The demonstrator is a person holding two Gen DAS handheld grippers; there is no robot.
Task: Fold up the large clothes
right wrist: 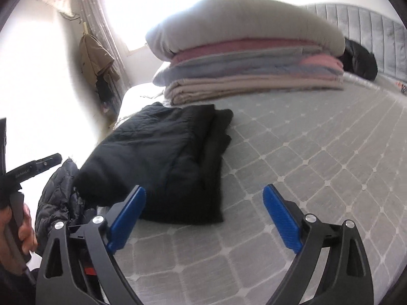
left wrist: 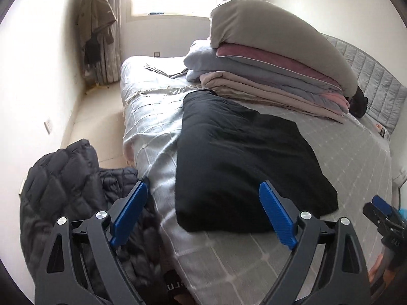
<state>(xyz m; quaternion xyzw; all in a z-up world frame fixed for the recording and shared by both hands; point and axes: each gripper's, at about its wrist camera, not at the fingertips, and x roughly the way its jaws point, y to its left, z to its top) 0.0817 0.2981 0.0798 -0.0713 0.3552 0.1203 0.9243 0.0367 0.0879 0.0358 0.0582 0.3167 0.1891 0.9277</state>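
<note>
Landmark: we take the bed (left wrist: 351,152) as reference.
Black garment (left wrist: 239,167): we see it folded, lying on the bed near its front edge.
Left gripper (left wrist: 203,218): jaws wide apart, nothing between them, above the bed's edge.
Right gripper (right wrist: 204,218): jaws wide apart (empty), above the bed.
Bedding stack (left wrist: 274,76): on the bed, beyond the garment.
Quilted jacket (left wrist: 71,190): beside the bed's left edge.

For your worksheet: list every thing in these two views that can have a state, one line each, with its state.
left gripper: open, holding nothing
right gripper: open, holding nothing
black garment: folded, lying flat on the bed
quilted dark jacket: unfolded, bunched beside the bed's edge
stack of bedding: folded, piled on the bed
brown coat: hanging in the corner by the curtain
</note>
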